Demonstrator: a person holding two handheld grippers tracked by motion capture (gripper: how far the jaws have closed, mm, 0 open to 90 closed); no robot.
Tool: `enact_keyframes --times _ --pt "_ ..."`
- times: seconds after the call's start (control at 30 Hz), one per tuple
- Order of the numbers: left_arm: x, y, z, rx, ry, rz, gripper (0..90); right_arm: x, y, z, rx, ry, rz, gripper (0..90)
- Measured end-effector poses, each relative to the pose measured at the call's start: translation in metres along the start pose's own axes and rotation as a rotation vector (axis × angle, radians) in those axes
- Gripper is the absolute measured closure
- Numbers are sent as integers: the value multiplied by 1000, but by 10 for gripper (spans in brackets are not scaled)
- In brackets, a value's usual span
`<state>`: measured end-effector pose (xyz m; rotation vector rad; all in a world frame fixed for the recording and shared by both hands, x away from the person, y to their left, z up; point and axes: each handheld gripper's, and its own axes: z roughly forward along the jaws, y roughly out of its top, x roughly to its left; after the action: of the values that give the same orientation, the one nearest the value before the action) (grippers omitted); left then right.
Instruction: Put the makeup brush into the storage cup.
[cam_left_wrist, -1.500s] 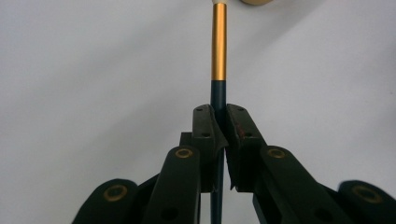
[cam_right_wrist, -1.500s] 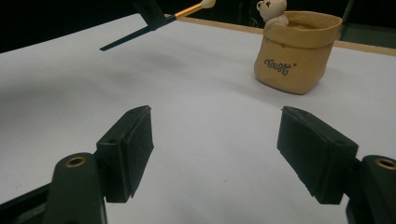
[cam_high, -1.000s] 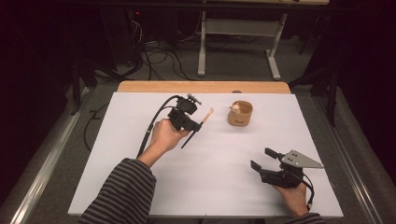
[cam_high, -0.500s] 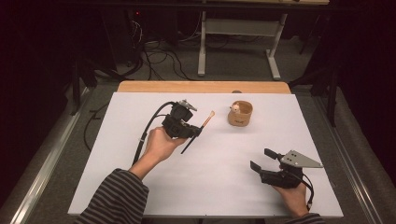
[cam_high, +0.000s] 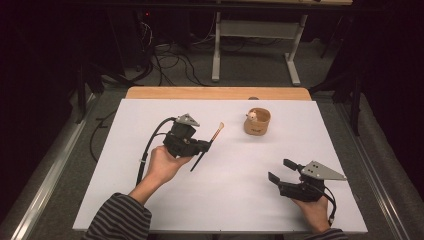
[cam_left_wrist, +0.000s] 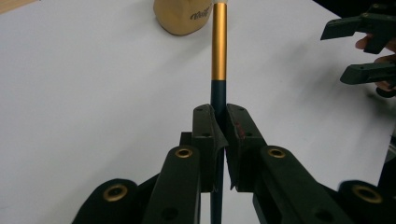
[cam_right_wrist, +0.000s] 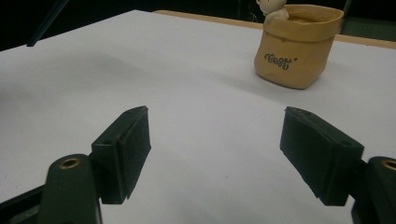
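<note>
- Tan sack-shaped pot (cam_high: 257, 122) stood upright on the white desk (cam_high: 150, 210), toward the far edge; dark lettering on its side. Used as landmark below.
- Inside the pot: a small pale figurine (cam_right_wrist: 272, 9), head poking above the rim at one side. Rest of the contents could not be made out.
- Left gripper (cam_high: 202, 145) was held left of the pot and a little nearer the person, off the desk surface, in the person's left hand (cam_high: 165, 165).
- Its jaws were pressed on a thin brush (cam_left_wrist: 219, 51), dark handle with gold ferrule; the brush's tip end pointed toward the pot but stayed apart from it.
- Right gripper (cam_high: 282, 171) sat nearer the person than the pot, slightly right of it, low over the desk.
- Its jaws stood spread wide, nothing between them; the pot lay well ahead of them.
</note>
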<state>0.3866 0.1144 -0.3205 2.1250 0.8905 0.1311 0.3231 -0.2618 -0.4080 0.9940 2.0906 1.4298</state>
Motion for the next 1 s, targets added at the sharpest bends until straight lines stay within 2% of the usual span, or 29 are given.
enact_keyframes --times 0.17,0.4,0.6,0.9,1.0 --pt "0 -11 -4 -29 -3 -2 832 0 0 0 7 1 4 258" --pt "2 -26 -10 -65 -11 -24 832 0 0 0 5 -2 3 257" --pt "1 -35 -15 -83 -17 -16 832 -1 0 -1 6 -5 12 258" --pt "0 -52 -20 -119 -34 -26 832 1 -1 2 17 23 6 268" --pt "-1 -56 -21 -127 -38 -22 832 0 -1 2 24 25 24 259"
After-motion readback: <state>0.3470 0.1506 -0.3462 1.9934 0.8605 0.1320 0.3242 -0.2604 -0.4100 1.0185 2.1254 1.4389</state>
